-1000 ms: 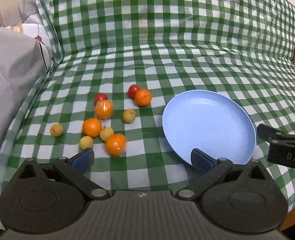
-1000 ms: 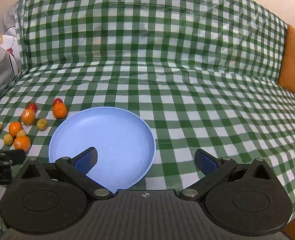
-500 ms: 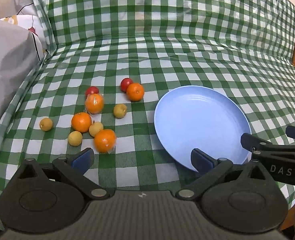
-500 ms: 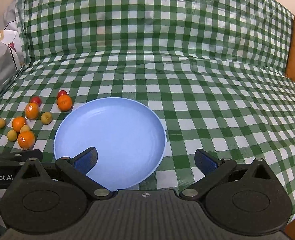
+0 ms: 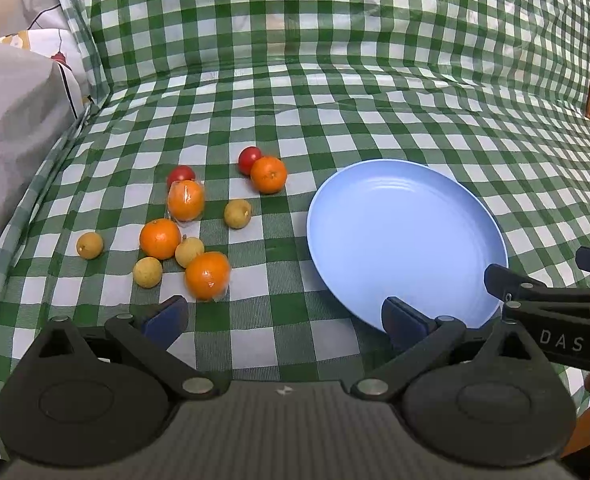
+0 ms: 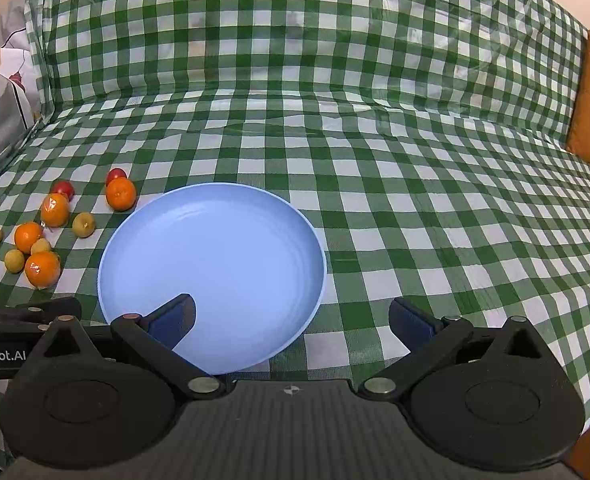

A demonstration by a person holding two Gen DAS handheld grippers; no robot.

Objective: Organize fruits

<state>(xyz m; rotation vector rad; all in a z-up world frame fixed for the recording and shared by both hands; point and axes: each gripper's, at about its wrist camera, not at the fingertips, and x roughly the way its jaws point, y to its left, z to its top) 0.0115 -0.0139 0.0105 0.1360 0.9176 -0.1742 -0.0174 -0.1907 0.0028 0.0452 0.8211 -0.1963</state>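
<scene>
Surface [image 6: 415, 208]: green-checked cloth, running up behind the plate [image 6: 215, 248]
Fruits [image 5: 199, 220]: loose, left of plate
Left claw [image 5: 283, 312]: wide open; empty
Right claw [image 6: 291, 316]: wide open; empty

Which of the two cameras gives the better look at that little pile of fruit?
The left wrist view. The fruit lies large and near its middle, just ahead of the open left claw, each piece distinct. The right wrist view shows the same fruit small, at its left edge, beside the blue plate.
</scene>
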